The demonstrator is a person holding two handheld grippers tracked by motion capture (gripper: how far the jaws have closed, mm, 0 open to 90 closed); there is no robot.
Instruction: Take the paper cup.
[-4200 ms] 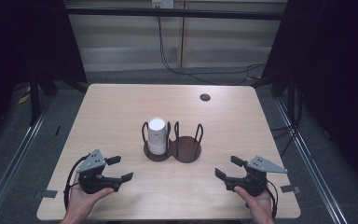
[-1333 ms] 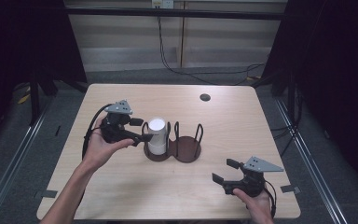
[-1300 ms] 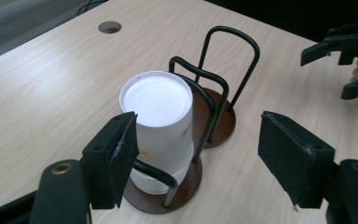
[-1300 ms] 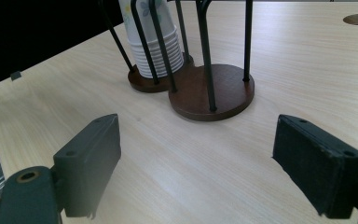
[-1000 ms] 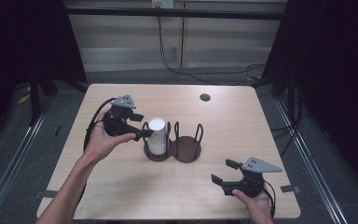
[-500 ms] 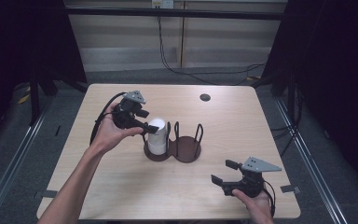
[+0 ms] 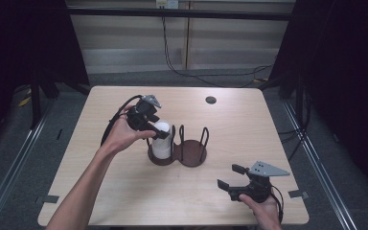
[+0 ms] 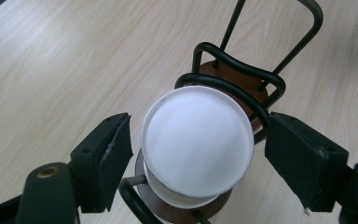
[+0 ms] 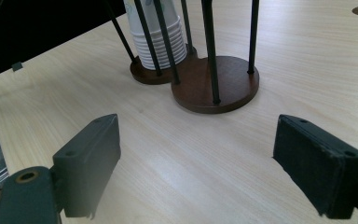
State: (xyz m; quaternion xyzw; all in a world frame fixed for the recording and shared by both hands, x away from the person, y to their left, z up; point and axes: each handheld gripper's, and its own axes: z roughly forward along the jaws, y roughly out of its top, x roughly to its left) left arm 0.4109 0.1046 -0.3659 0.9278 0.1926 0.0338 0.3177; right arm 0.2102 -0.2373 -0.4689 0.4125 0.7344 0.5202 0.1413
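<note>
Over the stack of white paper cups, hovering with the left gripper, jaws having just been opening, now straddling the upturned top cup on either side with a gap at each pad, nothing pressed. Sitting nested in the left ring of the two-ring wire cup holder near the middle of the wooden table, bottoms up. Resting low near the table's front right edge, the right gripper, jaws spread wide and gripping nothing, pointing toward the holder.
</note>
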